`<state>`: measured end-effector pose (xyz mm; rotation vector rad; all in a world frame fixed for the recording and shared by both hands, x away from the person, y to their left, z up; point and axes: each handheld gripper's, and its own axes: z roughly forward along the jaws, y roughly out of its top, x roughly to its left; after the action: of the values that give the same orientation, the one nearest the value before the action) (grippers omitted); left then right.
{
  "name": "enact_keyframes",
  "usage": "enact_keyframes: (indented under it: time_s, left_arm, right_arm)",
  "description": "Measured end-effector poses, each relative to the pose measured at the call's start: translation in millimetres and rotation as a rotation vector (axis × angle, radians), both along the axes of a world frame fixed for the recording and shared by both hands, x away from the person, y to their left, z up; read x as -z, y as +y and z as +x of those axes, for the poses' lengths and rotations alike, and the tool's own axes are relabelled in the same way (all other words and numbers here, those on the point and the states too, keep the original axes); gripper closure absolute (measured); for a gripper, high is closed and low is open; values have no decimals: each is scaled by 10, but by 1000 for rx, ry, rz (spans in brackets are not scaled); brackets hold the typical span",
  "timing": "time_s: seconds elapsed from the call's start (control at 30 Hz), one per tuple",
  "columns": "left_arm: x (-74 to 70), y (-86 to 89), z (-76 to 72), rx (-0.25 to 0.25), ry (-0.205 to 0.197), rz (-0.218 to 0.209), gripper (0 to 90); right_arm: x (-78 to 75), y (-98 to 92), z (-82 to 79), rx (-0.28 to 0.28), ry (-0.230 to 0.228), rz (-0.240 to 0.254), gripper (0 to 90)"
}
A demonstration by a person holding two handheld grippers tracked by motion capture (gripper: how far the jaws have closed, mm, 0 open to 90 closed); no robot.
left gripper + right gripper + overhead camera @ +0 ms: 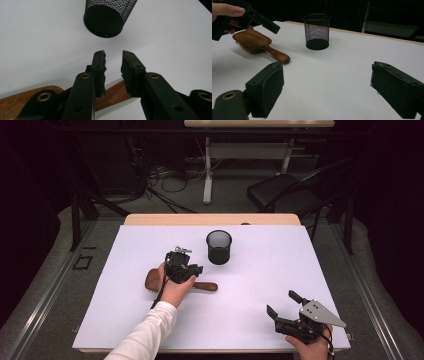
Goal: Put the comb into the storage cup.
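Wood shows first at the left of the high view: a brown hairbrush (152, 279) lies flat on the white sheet (250, 315) that covers the desk (210, 219), its oval head to the left and its rounded handle pointing right. In the right gripper view the brush (252, 41) has a smooth, reddish-brown varnished back, and short bristles show along the lower edge of the head, facing down.

A hand (175, 290) in a white sleeve holds the left tongs (192, 270) just above the brush, over the point where handle joins head. In the left gripper view these tongs (113, 65) stand slightly apart, with matte black, ridged pads, and the wooden handle (112, 93) runs beneath them; I cannot tell if they touch it.

Near the middle, beyond the brush, stands a black wire-mesh cup (219, 247), round, upright and open at the top, with a solid dark base. Light passes through its fine mesh in the right gripper view (317, 31).

At the lower right, near the sheet's front edge, the right tongs (281, 304) sit wide apart, well away from brush and cup, with a grey three-cornered metal plate on top. In their own view the tongs (324, 87) show blocky matte pads.

No writing can be read anywhere.
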<state>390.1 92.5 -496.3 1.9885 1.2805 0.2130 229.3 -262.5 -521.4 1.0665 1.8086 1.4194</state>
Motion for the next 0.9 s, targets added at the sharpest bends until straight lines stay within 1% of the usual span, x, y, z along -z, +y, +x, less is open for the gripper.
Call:
enact_keyframes:
  time_s: [0.03, 0.1, 0.23, 0.3, 0.43, 0.53, 0.57, 0.67, 0.73, 0.9]
  left_arm:
    - [9, -6, 6, 2, 8, -1, 762]
    - [34, -26, 15, -2, 12, 11, 769]
    - [69, -53, 30, -9, 16, 27, 828]
    - [82, -73, 33, -10, 17, 42, 845]
    - [112, -108, 46, -15, 24, 55, 894]
    - [143, -134, 62, -19, 38, 62, 898]
    - [168, -149, 75, -21, 50, 67, 899]
    - [197, -169, 84, -30, 56, 70, 899]
    - [233, -190, 98, -34, 69, 78, 899]
    - [275, -214, 110, -36, 84, 87, 899]
  right_arm:
    - [0, 1, -1, 0, 3, 4, 110]
    - [0, 1, -1, 0, 3, 4, 110]
    - [0, -4, 2, 0, 5, 1, 110]
    - [0, -2, 0, -1, 7, 3, 110]
    - [0, -4, 3, -2, 6, 0, 111]
    - [1, -3, 3, -2, 5, 1, 112]
    - [1, -5, 3, -2, 5, 0, 112]
    - [1, -5, 3, -3, 6, 0, 114]
    - [1, -6, 3, -3, 7, 2, 114]
    - [1, -7, 1, -4, 7, 0, 117]
